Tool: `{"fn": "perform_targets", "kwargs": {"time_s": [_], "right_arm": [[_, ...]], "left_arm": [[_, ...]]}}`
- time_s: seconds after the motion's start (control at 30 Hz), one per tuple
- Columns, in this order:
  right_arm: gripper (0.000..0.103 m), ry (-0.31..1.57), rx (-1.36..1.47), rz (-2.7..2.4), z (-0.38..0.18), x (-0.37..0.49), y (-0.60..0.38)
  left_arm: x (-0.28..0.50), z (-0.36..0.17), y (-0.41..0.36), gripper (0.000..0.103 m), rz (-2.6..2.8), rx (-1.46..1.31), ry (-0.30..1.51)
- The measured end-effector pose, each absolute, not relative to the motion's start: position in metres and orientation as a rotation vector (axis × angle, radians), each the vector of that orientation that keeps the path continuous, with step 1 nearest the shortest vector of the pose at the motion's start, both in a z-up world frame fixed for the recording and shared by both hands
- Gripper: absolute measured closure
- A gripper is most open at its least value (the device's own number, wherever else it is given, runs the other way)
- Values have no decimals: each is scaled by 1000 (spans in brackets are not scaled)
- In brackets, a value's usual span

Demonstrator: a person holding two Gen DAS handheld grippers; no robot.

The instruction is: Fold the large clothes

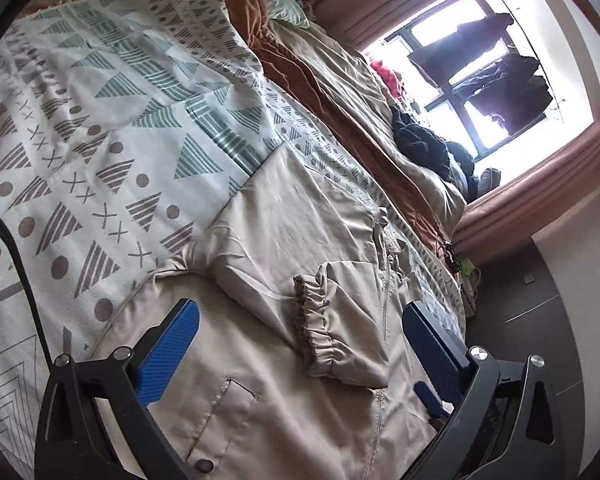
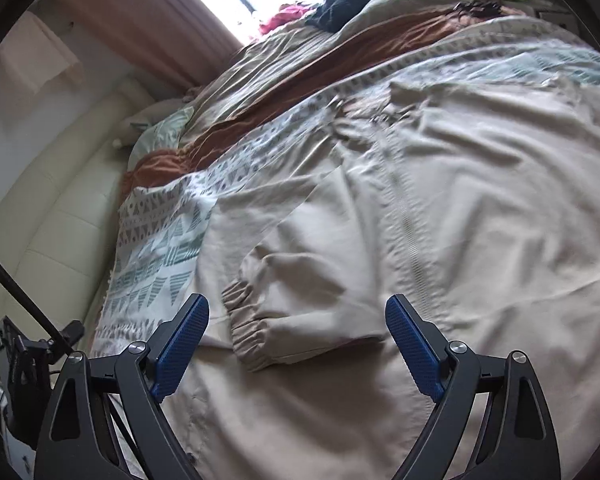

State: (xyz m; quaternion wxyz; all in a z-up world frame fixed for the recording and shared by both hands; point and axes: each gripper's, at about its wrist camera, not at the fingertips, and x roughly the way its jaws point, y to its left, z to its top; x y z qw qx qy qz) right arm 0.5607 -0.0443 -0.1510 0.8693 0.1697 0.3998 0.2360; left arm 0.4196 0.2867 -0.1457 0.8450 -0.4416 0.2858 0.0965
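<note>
Left wrist view: beige jacket (image 1: 284,240) flat on patterned bedspread (image 1: 100,128), zipper running away from camera; elastic cuff (image 1: 314,320) folded onto its front. Left tool (image 1: 300,332) gapes wide, empty, above cuff. Floor (image 1: 540,320) beside bed (window beyond).

Right wrist view: right tool (image 2: 296,332) spread, gripping nothing; padded headboard (image 2: 48,220) visible only here.

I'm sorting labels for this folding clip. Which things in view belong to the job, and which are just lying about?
Part of the job:
beige jacket
its folded-in sleeve
left gripper, open
right gripper, open

Just lying about:
patterned bedspread
orange blanket
dark clothes heap
pillow
</note>
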Motion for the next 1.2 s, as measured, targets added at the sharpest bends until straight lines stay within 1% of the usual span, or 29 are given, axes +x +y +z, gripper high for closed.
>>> {"fn": "perform_targets", "kwargs": {"time_s": [0.3, 0.6, 0.63, 0.67, 0.7, 0.73, 0.77, 0.83, 1.03, 1.2], "right_arm": [[13, 881, 93, 506, -172, 573, 35], [14, 1001, -175, 416, -216, 588, 112], [19, 995, -207, 401, -220, 589, 115], [42, 976, -228, 380, -219, 589, 116], [60, 963, -239, 360, -217, 588, 118], [70, 965, -201, 382, -213, 591, 112], [73, 973, -146, 413, -209, 592, 106], [95, 940, -78, 430, -196, 593, 92], [96, 834, 72, 429, -160, 591, 40], [97, 762, 227, 375, -150, 576, -27]], "left_arm": [[387, -148, 324, 0, 283, -951, 554], [369, -154, 347, 0, 320, -998, 542], [369, -154, 347, 0, 318, -999, 543], [370, -154, 346, 0, 314, -997, 545], [372, -153, 344, 0, 307, -994, 547], [372, -153, 343, 0, 303, -993, 548], [372, -152, 341, 0, 300, -991, 547], [373, -150, 338, 0, 296, -985, 547], [380, -147, 324, 0, 285, -962, 554], [387, -146, 312, 0, 291, -929, 565]]}}
